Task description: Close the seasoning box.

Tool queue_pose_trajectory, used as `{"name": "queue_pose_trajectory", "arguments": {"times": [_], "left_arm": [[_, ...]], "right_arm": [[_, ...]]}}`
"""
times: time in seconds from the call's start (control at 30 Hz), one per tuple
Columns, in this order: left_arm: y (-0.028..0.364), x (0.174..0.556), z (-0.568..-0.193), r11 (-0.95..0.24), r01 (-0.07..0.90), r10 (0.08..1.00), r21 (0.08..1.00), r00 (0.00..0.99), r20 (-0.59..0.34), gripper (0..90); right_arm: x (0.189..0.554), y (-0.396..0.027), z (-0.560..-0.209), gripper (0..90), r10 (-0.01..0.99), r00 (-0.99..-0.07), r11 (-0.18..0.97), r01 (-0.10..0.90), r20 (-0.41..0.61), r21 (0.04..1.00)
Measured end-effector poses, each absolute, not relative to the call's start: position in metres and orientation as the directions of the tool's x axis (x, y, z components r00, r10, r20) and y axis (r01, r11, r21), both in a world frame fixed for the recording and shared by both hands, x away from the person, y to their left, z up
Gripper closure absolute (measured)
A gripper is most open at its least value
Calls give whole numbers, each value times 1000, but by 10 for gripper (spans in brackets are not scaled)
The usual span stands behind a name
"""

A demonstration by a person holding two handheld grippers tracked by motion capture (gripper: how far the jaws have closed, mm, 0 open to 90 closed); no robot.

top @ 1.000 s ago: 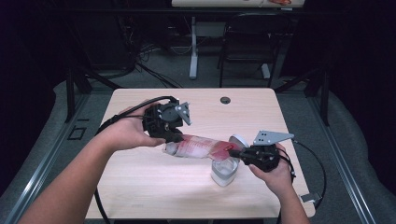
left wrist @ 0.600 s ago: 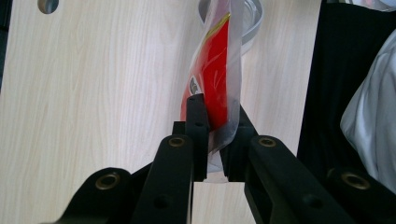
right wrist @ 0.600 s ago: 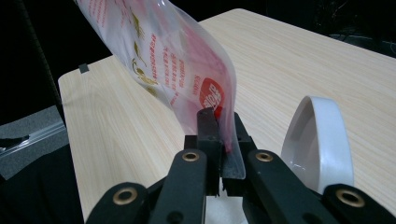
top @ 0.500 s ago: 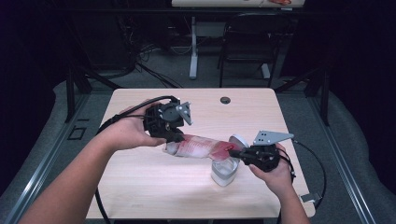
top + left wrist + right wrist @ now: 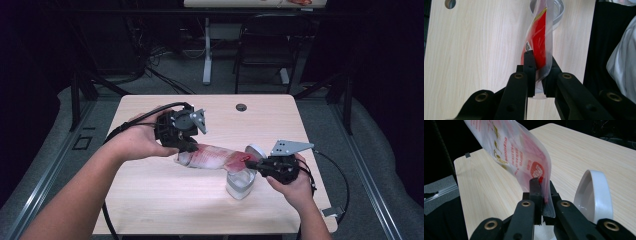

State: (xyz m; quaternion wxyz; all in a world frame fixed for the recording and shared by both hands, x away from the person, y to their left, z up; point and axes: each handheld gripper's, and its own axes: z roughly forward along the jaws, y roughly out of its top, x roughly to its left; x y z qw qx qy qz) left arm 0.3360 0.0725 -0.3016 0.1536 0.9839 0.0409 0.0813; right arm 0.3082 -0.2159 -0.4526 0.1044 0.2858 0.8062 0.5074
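A clear plastic pouch with red print [image 5: 215,156] hangs stretched between both grippers above the wooden table [image 5: 150,200]. My left gripper [image 5: 186,148] is shut on the pouch's left end; in the left gripper view the jaws pinch the pouch [image 5: 539,42] edge-on. My right gripper [image 5: 251,164] is shut on its right end, and in the right gripper view the pouch [image 5: 516,152] rises from the jaws up to the left. A white bowl [image 5: 241,184] stands under the pouch's right end, its rim [image 5: 592,195] just right of the right jaws.
A round metal lid [image 5: 257,150] lies flat behind the bowl, seen as a disc [image 5: 557,11] in the left gripper view. A cable hole [image 5: 241,107] sits near the table's far edge. A chair and desk legs stand beyond the table.
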Motion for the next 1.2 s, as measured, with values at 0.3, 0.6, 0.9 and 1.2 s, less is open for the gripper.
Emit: {"name": "queue_pose_trajectory", "arguments": {"times": [0.3, 0.6, 0.9, 1.2], "left_arm": [[72, 335, -301, -947, 60, 111, 316, 983, 146, 839], [71, 336, -301, -946, 57, 109, 320, 983, 146, 839], [70, 335, -300, -947, 56, 107, 316, 983, 147, 839], [69, 335, -300, -946, 55, 107, 319, 983, 148, 840]], "right_arm": [[308, -216, -453, 886, 567, -814, 319, 356, 125, 878], [309, -216, -453, 886, 567, -814, 320, 357, 124, 878], [309, -217, -453, 886, 568, -814, 319, 358, 125, 878], [309, -217, -454, 886, 566, -815, 320, 358, 126, 877]]}}
